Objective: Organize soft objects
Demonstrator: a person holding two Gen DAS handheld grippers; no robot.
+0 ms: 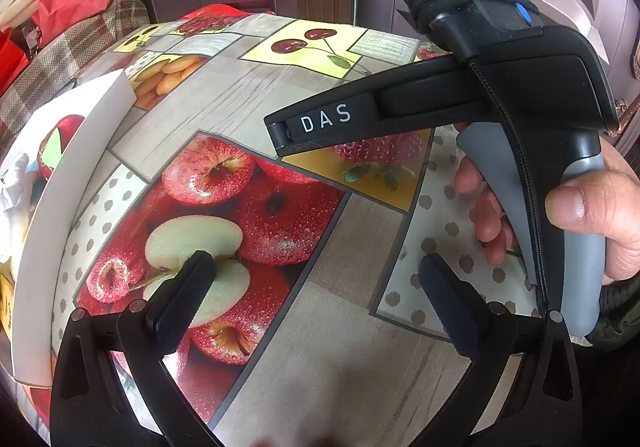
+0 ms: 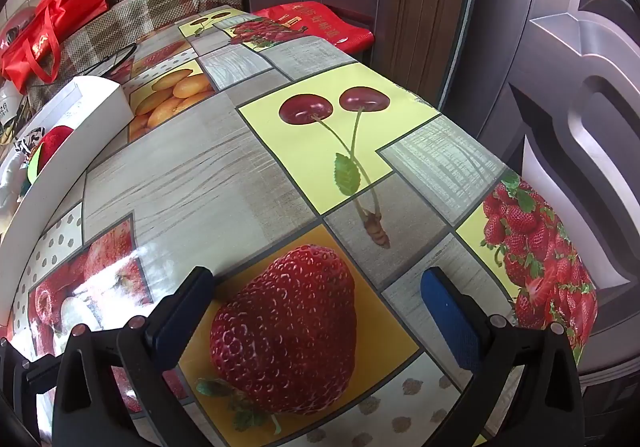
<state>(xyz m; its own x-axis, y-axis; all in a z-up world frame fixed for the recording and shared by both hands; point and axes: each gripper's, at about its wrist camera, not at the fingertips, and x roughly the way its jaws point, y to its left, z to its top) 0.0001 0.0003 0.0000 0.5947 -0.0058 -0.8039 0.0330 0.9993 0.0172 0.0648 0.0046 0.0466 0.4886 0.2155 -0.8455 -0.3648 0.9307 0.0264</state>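
Bright, even daylight; heavy fisheye warp in both views.

The tablecloth (image 2: pixel 224 183) is well lit and sharp, its colours saturated. In the right wrist view a white glare washes out the printed apples at its near left edge, beside the box (image 2: pixel 86 115). Shadows on the tablecloth are soft and faint. Straight lines bow outward: the box (image 1: pixel 60 183) curves like an arc, the door (image 2: pixel 560 95) behind the tablecloth bends. Corners fall to black vignette. In the left wrist view, the window beyond the tablecloth's far right is overexposed, and the bottom rim is slightly soft.
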